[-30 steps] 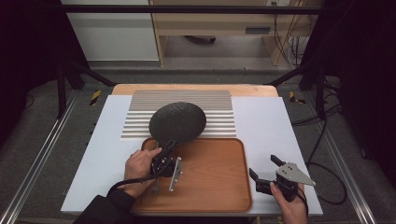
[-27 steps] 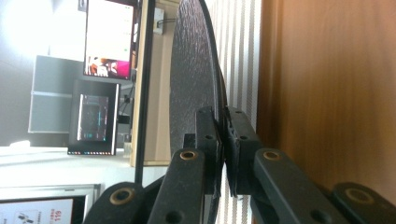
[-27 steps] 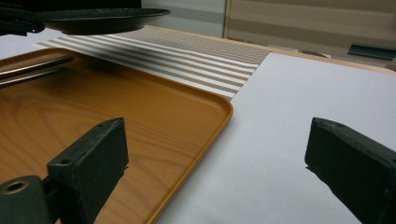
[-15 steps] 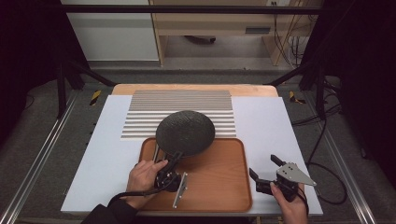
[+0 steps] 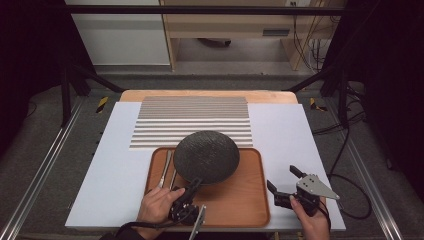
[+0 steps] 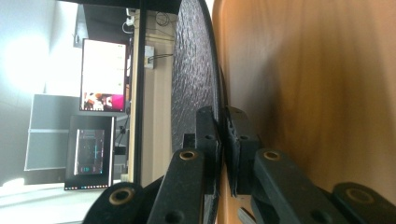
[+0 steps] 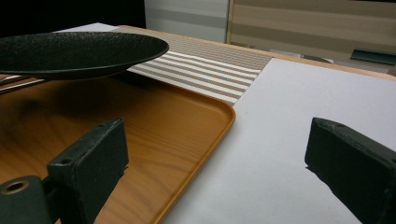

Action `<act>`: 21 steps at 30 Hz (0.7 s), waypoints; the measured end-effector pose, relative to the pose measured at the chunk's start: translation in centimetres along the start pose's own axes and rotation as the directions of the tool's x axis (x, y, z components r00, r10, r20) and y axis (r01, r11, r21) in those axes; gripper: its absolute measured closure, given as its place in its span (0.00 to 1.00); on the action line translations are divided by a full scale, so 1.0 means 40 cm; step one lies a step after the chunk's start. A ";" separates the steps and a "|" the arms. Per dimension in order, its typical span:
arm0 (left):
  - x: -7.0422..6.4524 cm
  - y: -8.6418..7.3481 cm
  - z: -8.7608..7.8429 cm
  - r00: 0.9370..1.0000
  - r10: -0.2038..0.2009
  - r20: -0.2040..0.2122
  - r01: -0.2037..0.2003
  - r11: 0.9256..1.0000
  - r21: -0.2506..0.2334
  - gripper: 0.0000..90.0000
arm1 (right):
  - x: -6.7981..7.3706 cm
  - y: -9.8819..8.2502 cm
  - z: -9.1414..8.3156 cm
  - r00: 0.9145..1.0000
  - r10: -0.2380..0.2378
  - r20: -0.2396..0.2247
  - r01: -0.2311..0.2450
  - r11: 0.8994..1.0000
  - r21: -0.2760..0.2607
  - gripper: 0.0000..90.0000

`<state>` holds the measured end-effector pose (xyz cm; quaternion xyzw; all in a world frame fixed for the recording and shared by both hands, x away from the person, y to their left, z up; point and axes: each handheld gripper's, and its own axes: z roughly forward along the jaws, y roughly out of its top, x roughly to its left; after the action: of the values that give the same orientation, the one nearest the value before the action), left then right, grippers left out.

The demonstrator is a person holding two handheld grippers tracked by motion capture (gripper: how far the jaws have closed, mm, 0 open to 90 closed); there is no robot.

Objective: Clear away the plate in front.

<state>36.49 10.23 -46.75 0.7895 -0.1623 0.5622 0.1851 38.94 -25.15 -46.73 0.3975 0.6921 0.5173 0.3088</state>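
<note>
A dark, rough round plate [image 5: 206,156] hangs level just above a brown wooden tray [image 5: 240,200]. My left gripper [image 5: 196,183] is shut on the plate's near rim, with the hand behind it at the tray's front left. In the left gripper view, which is rolled sideways, the pads pinch the plate's [image 6: 194,70] edge at the left gripper [image 6: 222,123], with the tray [image 6: 303,93] beside it. My right gripper [image 5: 282,177] rests open just off the tray's right edge. In the right gripper view, the right gripper [image 7: 219,154] has nothing between its jaws, and the plate [image 7: 70,51] floats over the tray [image 7: 154,121].
Two pieces of cutlery [image 5: 167,167] lie on the tray's left side, partly under the plate. A striped mat [image 5: 192,120] lies behind the tray on a white board [image 5: 280,130]. Dark floor and metal rails surround the table.
The left hand has carried the plate toward the person and to the right, from over the striped mat to over the tray. The cutlery at the tray's left has come into sight. The right gripper stayed still.
</note>
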 end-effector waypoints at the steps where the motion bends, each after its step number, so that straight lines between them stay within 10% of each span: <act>1: -0.003 0.003 -0.003 1.000 -0.002 0.000 0.002 1.000 -0.002 0.94 | 0.000 0.000 0.001 1.000 -0.001 -0.001 0.001 1.000 -0.001 0.07; 21: -0.036 0.041 -0.070 1.000 -0.002 0.026 0.002 1.000 -0.017 0.94 | 0.004 0.001 0.000 1.000 -0.004 0.001 0.004 1.000 0.000 0.07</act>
<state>32.97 10.20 -47.09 0.7953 -0.1688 0.5503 0.1903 38.89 -25.00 -46.69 0.3964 0.6927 0.5165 0.3102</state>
